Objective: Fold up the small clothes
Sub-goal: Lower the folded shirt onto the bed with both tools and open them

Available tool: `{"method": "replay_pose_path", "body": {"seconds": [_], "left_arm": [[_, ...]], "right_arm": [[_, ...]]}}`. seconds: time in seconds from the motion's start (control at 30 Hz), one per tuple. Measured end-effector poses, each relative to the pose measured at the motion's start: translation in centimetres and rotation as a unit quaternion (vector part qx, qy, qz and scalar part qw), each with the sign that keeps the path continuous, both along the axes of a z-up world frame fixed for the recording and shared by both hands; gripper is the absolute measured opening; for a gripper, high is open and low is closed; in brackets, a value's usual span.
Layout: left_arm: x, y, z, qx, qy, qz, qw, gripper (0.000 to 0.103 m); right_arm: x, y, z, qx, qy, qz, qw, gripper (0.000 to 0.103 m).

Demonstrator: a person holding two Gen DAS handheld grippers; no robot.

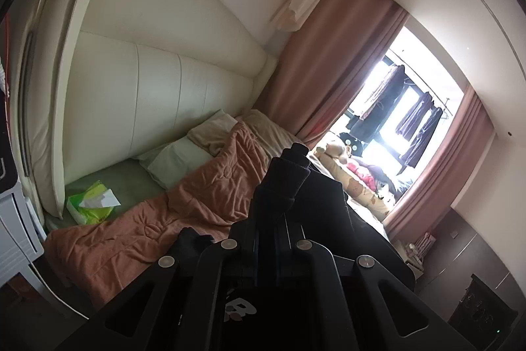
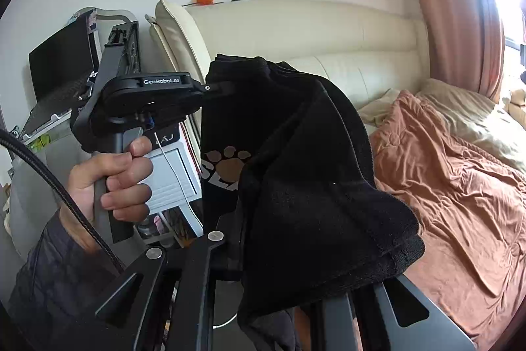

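Clearly mid-carry: a small black garment point(image 2: 305, 173) with a paw-print logo hung in the air between the two tools, above the bed point(image 2: 460, 186) and its rust-coloured quilt point(image 1: 138, 232).

Left hand-held gripper point(image 2: 227, 87), seen from the right wrist camera at about 10 o'clock, was pinched nearly closed on one upper corner of the cloth; the person's hand point(image 2: 111, 180) gripped its handle. In its own camera the cloth bunched over the fingers.

Right hand-held gripper point(image 2: 328, 295) was buried under the draped fabric at 6 o'clock; jaws narrow, and the cloth lay between them, so I judged it held the other edge.

Judgement on doing this step well: keep both pinches firm and level, draw the held edge taut so the body hangs straight, then lower it onto a flat stretch of quilt, logo side chosen deliberately. Slack between the grips risked a crooked crease. Steer away from the tissue pack point(image 1: 92, 203) near the headboard point(image 1: 157, 94).
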State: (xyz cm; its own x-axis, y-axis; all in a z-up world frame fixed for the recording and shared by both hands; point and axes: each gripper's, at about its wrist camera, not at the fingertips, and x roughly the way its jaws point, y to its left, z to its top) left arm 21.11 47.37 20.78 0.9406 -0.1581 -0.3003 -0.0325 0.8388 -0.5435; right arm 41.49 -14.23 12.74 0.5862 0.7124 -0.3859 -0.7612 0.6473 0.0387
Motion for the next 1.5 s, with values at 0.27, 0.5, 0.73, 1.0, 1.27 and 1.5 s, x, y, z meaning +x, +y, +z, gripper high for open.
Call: {"method": "replay_pose_path", "body": {"seconds": [0.27,0.5,0.73,1.0,1.27,1.5], "left_arm": [[6.1,1.3,-4.7,-0.009,0.038,-0.001,0.9992,0.006],[14.3,0.6,-9.3,-0.016,0.076,-0.021,0.9968,0.006],[22.4,-0.1,-14.4,-0.005,0.128,-0.028,0.9913,0.006],[29.4,-1.0,-19.6,0.013,0.183,-0.037,0.9823,0.006],[34.5,-2.4,-27.8,0.040,0.303,-0.027,0.9518,0.012],[31.4,-0.2,-29.6,0.012,0.314,0.013,0.9491,0.016]], "right_arm": [[5.9,-1.3,-3.7,-0.027,0.019,-0.009,0.999,0.011],[13.2,-4.1,-6.5,-0.043,0.060,-0.043,0.996,0.011],[21.6,-5.4,-8.9,-0.032,0.132,-0.054,0.989,0.011],[28.4,-2.0,-13.2,-0.014,0.192,-0.064,0.979,0.011],[36.0,-3.5,-22.3,-0.053,0.278,-0.185,0.941,0.044],[35.6,-4.2,-22.9,-0.030,0.294,-0.192,0.936,0.044]]}}
